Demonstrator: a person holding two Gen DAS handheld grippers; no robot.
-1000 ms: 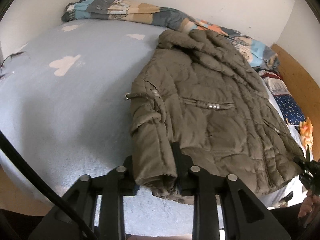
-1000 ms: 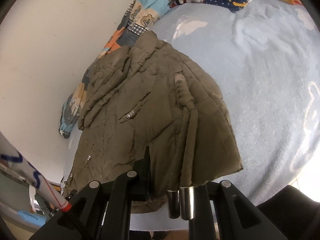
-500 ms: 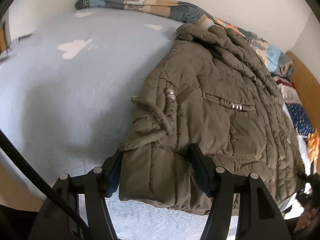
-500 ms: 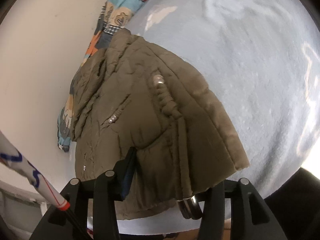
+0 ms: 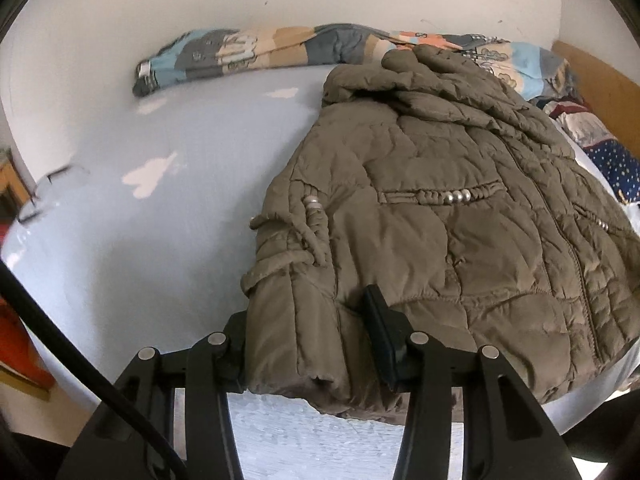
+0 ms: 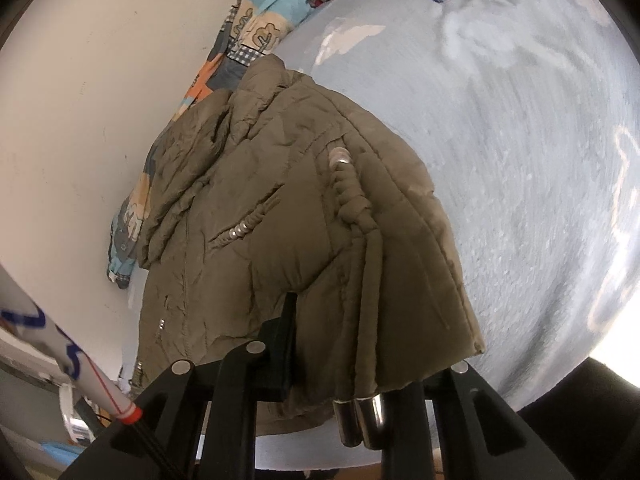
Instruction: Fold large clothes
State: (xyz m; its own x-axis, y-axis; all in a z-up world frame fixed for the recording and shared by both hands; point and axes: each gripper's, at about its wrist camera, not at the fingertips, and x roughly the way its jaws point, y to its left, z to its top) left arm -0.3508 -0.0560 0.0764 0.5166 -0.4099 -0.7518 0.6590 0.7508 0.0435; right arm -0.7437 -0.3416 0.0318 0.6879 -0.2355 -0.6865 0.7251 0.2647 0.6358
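Note:
An olive quilted jacket [image 5: 440,208] lies on a pale blue bed [image 5: 140,240], hood toward the wall. My left gripper [image 5: 308,344] is shut on the jacket's near hem corner, with thick padded cloth bunched between its jaws. In the right wrist view the same jacket [image 6: 280,220] fills the middle. My right gripper [image 6: 360,360] is shut on the other hem corner, beside the drawcords with metal tips [image 6: 356,420] that hang over it. The right finger is hidden under the cloth.
A patchwork blanket [image 5: 280,48] lies rolled along the white wall and also shows in the right wrist view [image 6: 256,36]. A star-print pillow [image 5: 616,160] and a wooden bed frame [image 5: 600,76] are at right. A white pole with blue marks [image 6: 60,352] stands at left.
Both grippers have pushed forward with the hem, so the lower part of the jacket has shifted up toward the hood. The left jaws have drawn closer together on the cloth.

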